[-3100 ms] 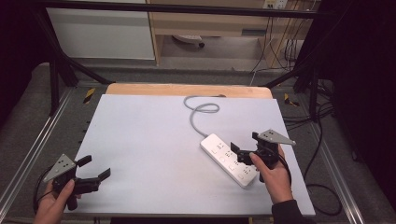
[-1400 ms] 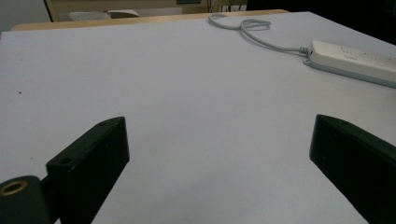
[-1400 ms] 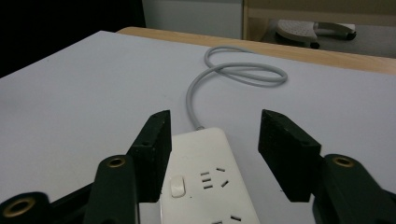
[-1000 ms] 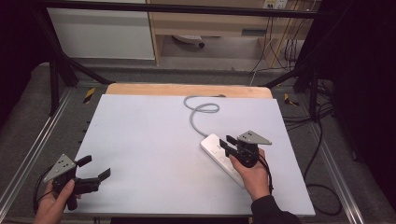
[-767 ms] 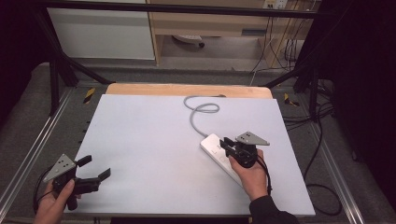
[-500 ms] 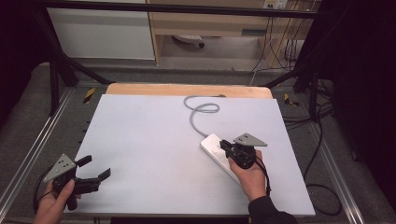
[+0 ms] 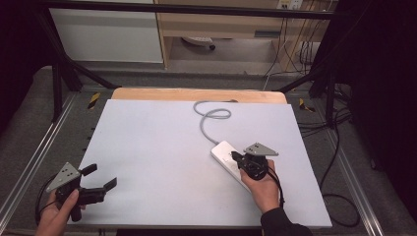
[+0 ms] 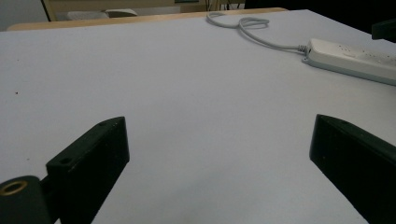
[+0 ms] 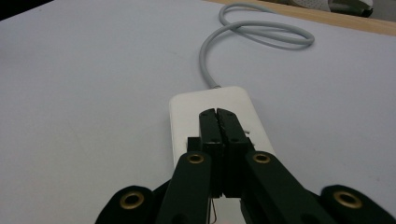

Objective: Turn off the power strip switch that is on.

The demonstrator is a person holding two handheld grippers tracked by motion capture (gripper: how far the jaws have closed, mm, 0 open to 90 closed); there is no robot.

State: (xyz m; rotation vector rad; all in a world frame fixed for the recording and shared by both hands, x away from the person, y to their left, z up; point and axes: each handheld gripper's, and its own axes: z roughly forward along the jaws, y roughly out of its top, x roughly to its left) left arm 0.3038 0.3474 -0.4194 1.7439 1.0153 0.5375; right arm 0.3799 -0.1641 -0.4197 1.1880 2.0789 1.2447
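A lab setup here. Metal frame rails (image 7: pixel 29 162) flank the white counter (image 7: pixel 157 162). Loose cables (image 7: pixel 339 162) cross the grey floor (image 7: pixel 378 147).

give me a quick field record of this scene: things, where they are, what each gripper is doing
surface: white table top
main thing: white power strip, lying flat toward the table's right side
cable: grey cord, one loop near the far edge, running into the strip's far end
right gripper: jaws shut together, nothing between them, tips over the strip's top face
left gripper: jaws wide open, empty, at the near left corner, apart from the strip
hands: one on each gripper
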